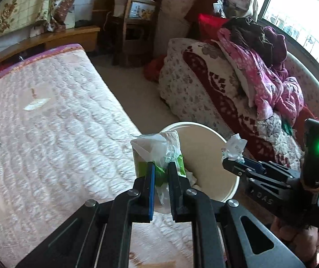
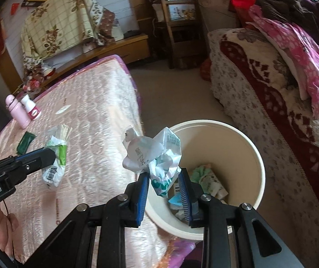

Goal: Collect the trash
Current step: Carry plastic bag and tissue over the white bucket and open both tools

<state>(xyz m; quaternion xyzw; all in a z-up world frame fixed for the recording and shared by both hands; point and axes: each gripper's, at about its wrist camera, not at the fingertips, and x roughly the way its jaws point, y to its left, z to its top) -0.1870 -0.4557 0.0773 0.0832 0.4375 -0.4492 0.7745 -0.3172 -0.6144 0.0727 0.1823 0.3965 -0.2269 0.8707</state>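
Note:
My left gripper [image 1: 161, 167] is shut on a green-and-white plastic wrapper [image 1: 159, 154] and holds it above the mattress edge beside the cream trash bin [image 1: 206, 138]. It also shows in the right wrist view [image 2: 47, 156], with the wrapper [image 2: 57, 156] hanging from it. My right gripper [image 2: 164, 176] is shut on a crumpled white-and-teal wrapper [image 2: 152, 154] at the near rim of the bin [image 2: 244, 147]. It shows in the left wrist view [image 1: 235, 159] holding the crumpled wrapper [image 1: 235, 147] over the bin's right rim. Several pieces of trash lie in the bin.
On the pink quilted mattress [image 2: 96, 102] stand a pink bottle [image 2: 17, 111] and a white-pink bottle [image 2: 32, 109]. A dark green packet [image 2: 25, 141] and a small paper scrap [image 2: 62, 110] lie there too. A blanket-covered sofa [image 2: 271, 93] is right of the bin.

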